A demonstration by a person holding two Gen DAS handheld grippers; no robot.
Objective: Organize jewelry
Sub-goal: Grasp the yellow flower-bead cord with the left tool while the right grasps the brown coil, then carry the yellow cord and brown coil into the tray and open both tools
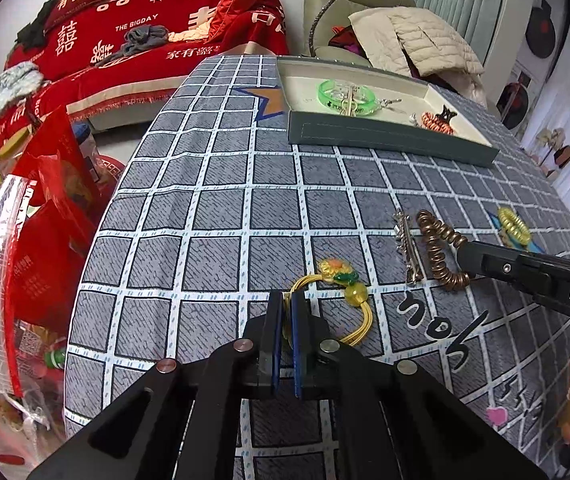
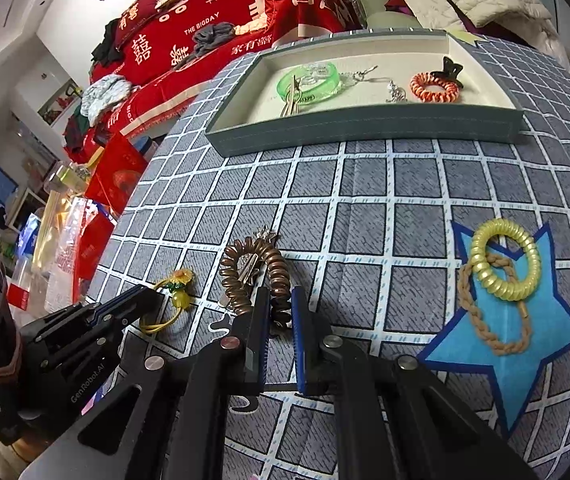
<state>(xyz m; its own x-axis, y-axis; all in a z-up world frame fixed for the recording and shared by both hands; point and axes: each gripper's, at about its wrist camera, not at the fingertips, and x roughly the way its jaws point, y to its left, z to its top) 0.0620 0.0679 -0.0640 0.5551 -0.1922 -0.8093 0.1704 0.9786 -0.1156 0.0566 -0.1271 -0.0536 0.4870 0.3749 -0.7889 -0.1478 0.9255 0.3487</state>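
The left tongs [image 1: 288,312] are clamped on the yellow cord bracelet [image 1: 337,280]; the right tongs [image 2: 279,312] pinch the brown coil hair tie [image 2: 253,276]. Both pieces lie on the desk [image 1: 205,200], so this looks like the pick-up step. Next, likely, 2 lifts toward the tray [image 2: 365,128] (already holding several pieces).

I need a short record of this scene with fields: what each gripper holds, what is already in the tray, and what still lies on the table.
left gripper: shut on the yellow flower hair tie
right gripper: shut on the brown spiral hair tie
tray: green bangle, orange spiral hair tie, black claw clip, small silver pieces
loose on tablecloth: silver hair clip, yellow spiral hair tie, tan braided hair tie
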